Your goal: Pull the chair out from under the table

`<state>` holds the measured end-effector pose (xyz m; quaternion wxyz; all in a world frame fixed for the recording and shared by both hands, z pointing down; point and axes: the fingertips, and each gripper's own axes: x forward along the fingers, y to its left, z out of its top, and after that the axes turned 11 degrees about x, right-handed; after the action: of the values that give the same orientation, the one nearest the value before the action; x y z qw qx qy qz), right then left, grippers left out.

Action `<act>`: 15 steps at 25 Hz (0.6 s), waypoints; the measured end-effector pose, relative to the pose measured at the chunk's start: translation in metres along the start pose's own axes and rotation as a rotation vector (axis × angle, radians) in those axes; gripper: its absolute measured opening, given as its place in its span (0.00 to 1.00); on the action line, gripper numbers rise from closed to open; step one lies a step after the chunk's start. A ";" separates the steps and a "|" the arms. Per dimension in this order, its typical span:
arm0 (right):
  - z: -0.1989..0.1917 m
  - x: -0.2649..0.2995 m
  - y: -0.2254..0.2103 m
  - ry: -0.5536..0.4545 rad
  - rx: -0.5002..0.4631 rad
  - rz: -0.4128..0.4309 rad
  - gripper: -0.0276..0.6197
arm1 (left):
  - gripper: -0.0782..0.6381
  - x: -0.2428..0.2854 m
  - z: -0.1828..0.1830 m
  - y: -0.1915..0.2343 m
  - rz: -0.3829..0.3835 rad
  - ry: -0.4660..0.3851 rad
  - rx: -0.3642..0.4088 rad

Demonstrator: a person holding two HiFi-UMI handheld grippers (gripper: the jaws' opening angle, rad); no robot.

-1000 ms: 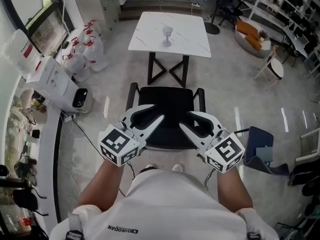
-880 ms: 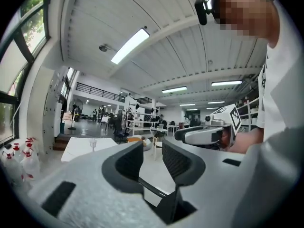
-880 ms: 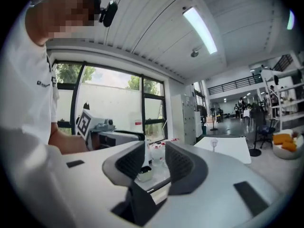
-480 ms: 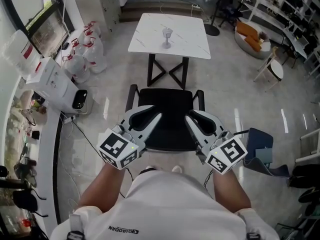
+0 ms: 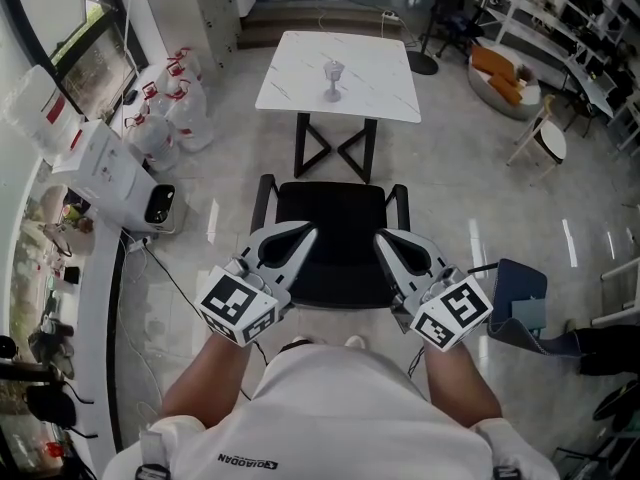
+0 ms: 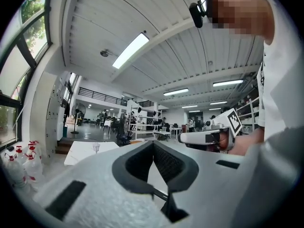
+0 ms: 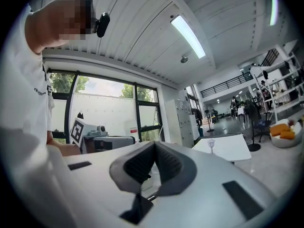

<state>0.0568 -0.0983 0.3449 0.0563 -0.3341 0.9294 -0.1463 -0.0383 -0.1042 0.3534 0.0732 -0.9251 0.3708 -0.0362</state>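
The black chair [image 5: 336, 230] with armrests stands on the floor just before the crossed black legs of the white marble table [image 5: 372, 86]; its seat is clear of the tabletop. My left gripper [image 5: 310, 230] [image 6: 153, 143] and right gripper [image 5: 380, 236] [image 7: 154, 144] hover side by side over the seat, pointing toward the table. The jaws of both have just been closing and now meet at the tips with nothing between them. Each gripper view shows the other gripper beside it and no part of the chair.
A clear goblet [image 5: 333, 72] stands on the table. White boxes [image 5: 100, 158] and water jugs [image 5: 178, 98] line the left wall, with a cable across the floor. A blue folded seat [image 5: 522, 298] lies at the right, a small round table [image 5: 549, 135] farther back.
Both grippers' jaws have gone from spread to closed. Their tips drew slightly apart and now point more straight toward the table. The chair stays where it was.
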 end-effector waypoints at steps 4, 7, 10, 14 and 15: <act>-0.002 0.001 -0.001 0.010 -0.018 -0.005 0.05 | 0.12 0.001 -0.002 0.004 0.009 0.015 0.000; -0.002 0.002 -0.001 0.015 -0.023 -0.002 0.05 | 0.12 0.003 0.000 0.005 0.012 0.021 0.021; -0.003 0.003 -0.002 0.023 -0.027 0.005 0.05 | 0.12 0.004 0.000 0.005 0.011 0.024 0.042; -0.006 0.006 -0.001 0.039 -0.037 0.022 0.05 | 0.12 0.006 -0.002 0.007 0.015 0.029 0.041; -0.006 0.007 0.000 0.043 -0.041 0.023 0.05 | 0.12 0.006 -0.002 0.007 0.016 0.030 0.040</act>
<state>0.0504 -0.1016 0.3511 0.0311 -0.3211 0.9371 -0.1335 -0.0395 -0.1137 0.3548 0.0866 -0.9199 0.3784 -0.0567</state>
